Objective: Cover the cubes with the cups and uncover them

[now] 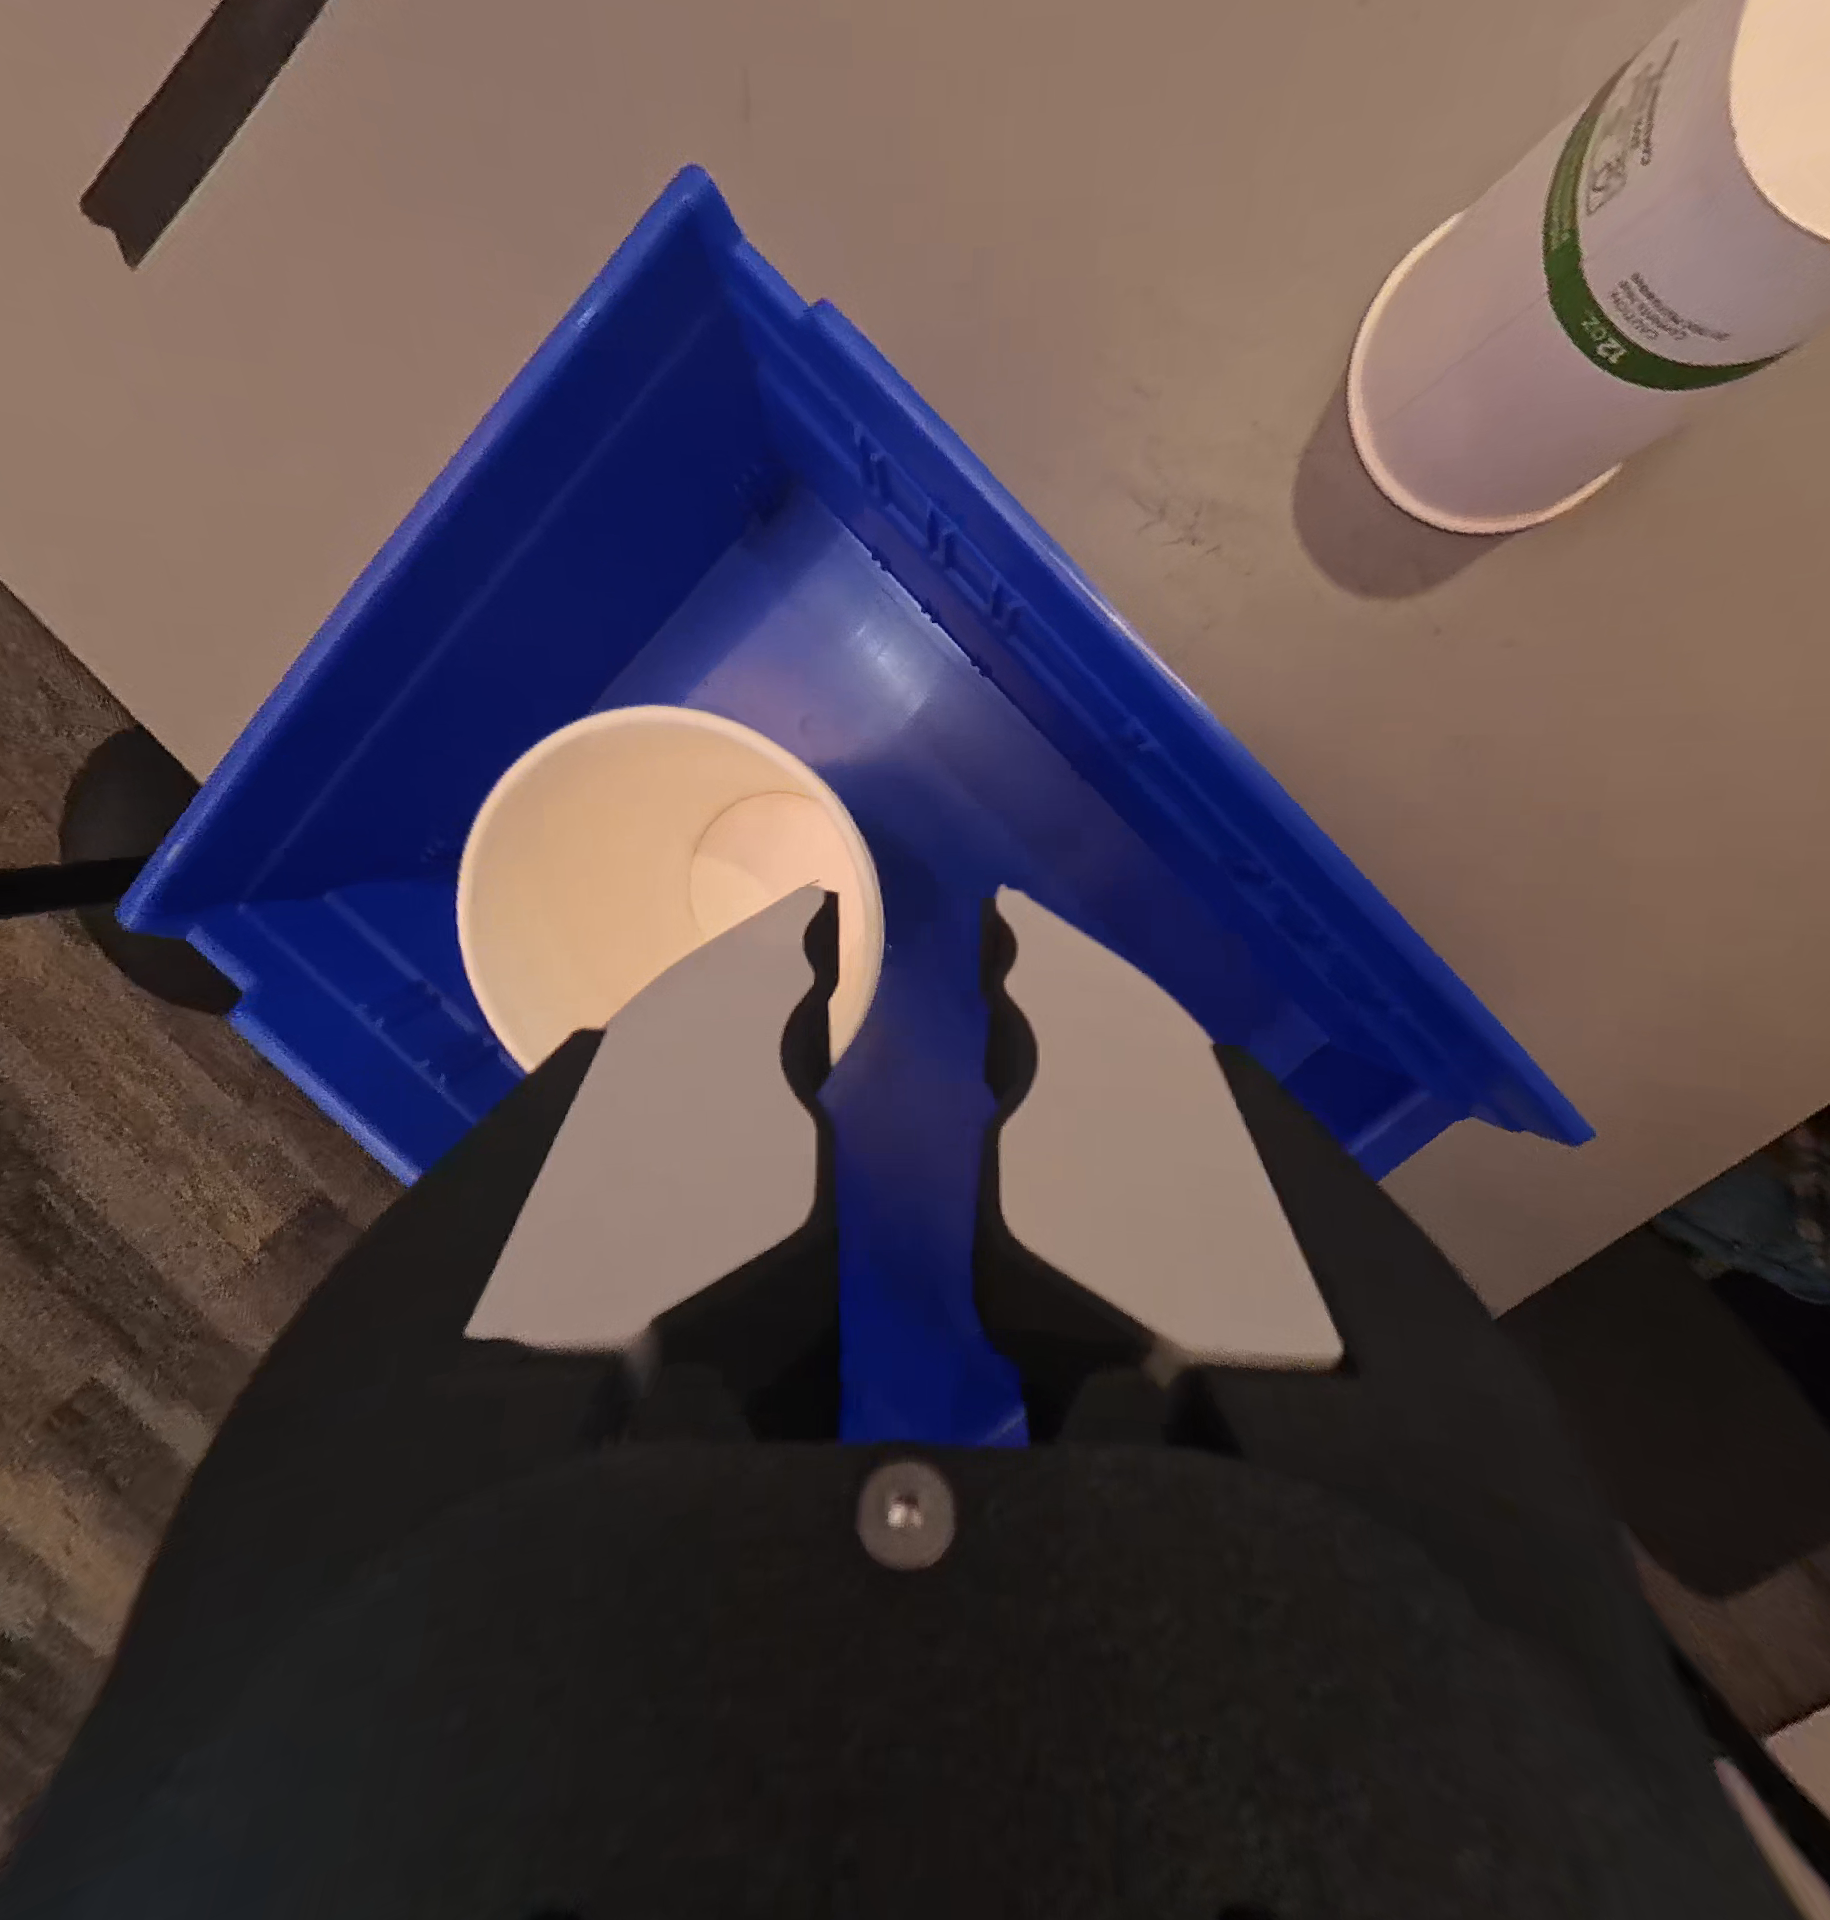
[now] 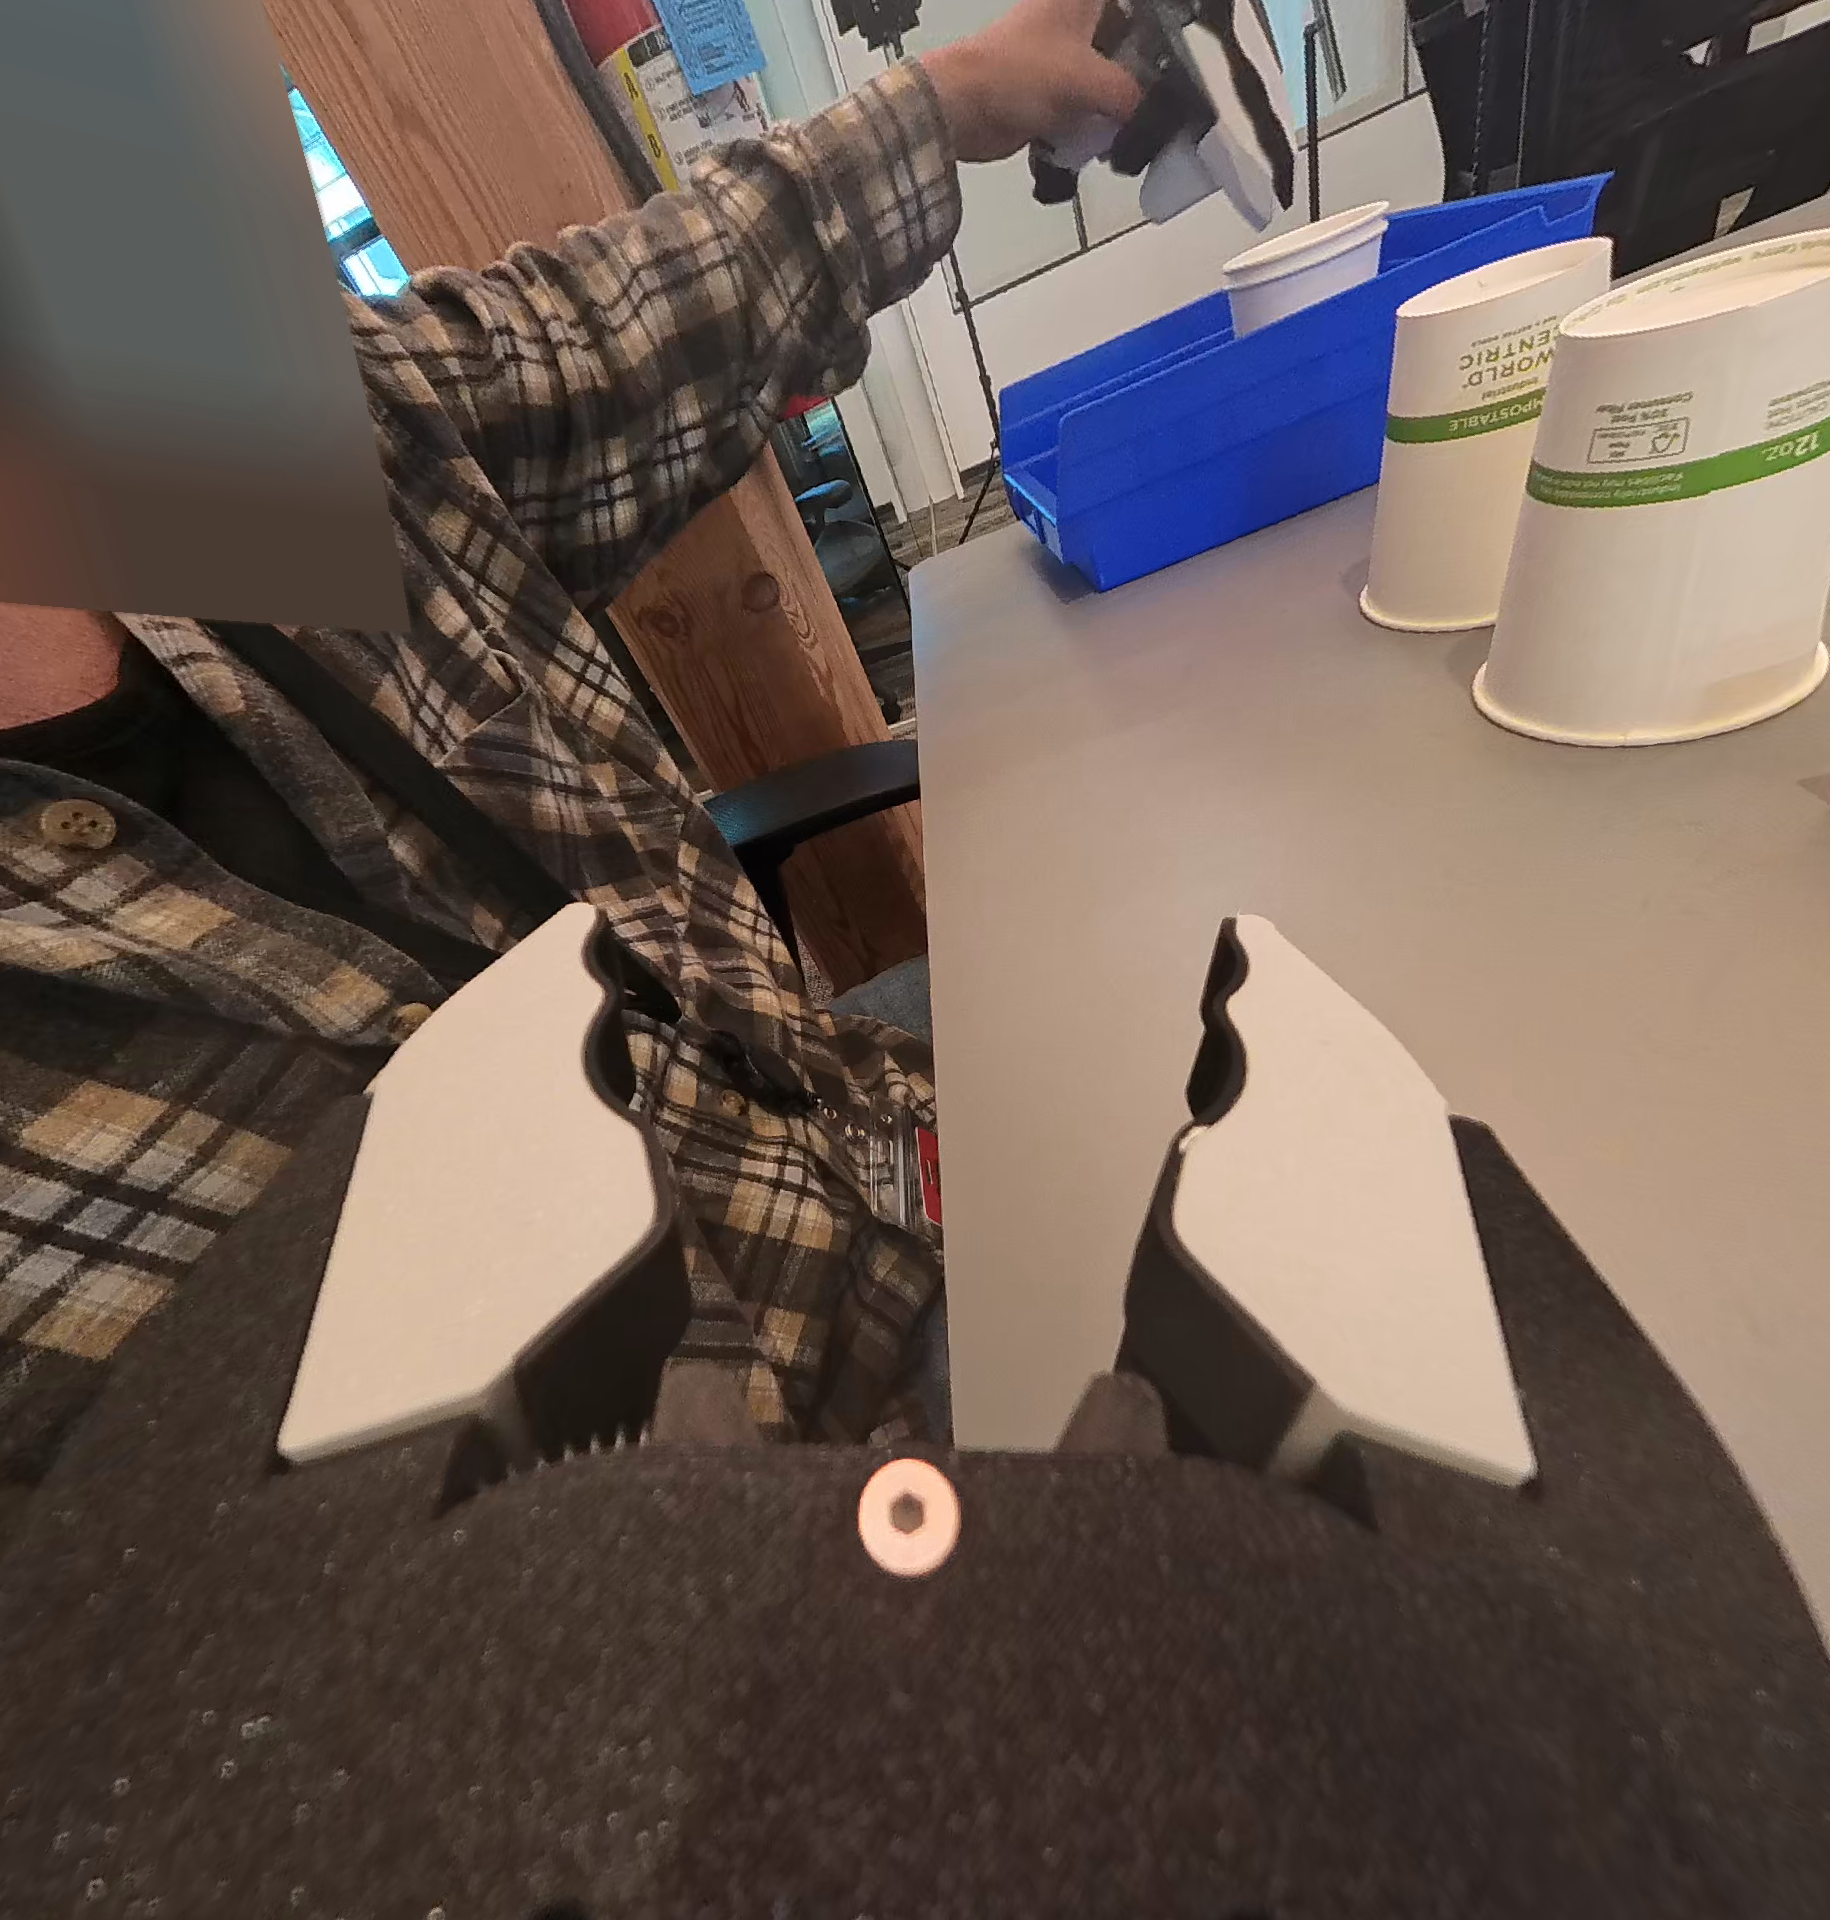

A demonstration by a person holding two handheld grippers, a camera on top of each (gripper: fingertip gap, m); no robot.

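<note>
A white paper cup (image 1: pixel 620 862) stands upright, mouth up, inside a blue plastic bin (image 1: pixel 495 623) on the grey table. My left gripper (image 1: pixel 909 894) hangs just above it, jaws apart, with one fingertip over the cup's mouth and the other outside its rim. The right wrist view shows the same cup (image 2: pixel 1306 270), bin (image 2: pixel 1202 457) and left gripper (image 2: pixel 1202 135) far off. Two green-banded paper cups (image 2: pixel 1472 436) (image 2: pixel 1680 520) stand upside down on the table; one shows in the left wrist view (image 1: pixel 1617 260). No cube is visible. My right gripper (image 2: pixel 916 925) is open and empty at the table's near edge.
The person's plaid sleeve (image 2: pixel 578 364) reaches across to the bin. A wooden post (image 2: pixel 745 644) and a black chair arm (image 2: pixel 817 800) stand beside the table (image 2: pixel 1306 831). A dark tape strip (image 1: pixel 194 114) lies on the table. The bin sits at the table's corner, with carpet (image 1: pixel 111 1143) below.
</note>
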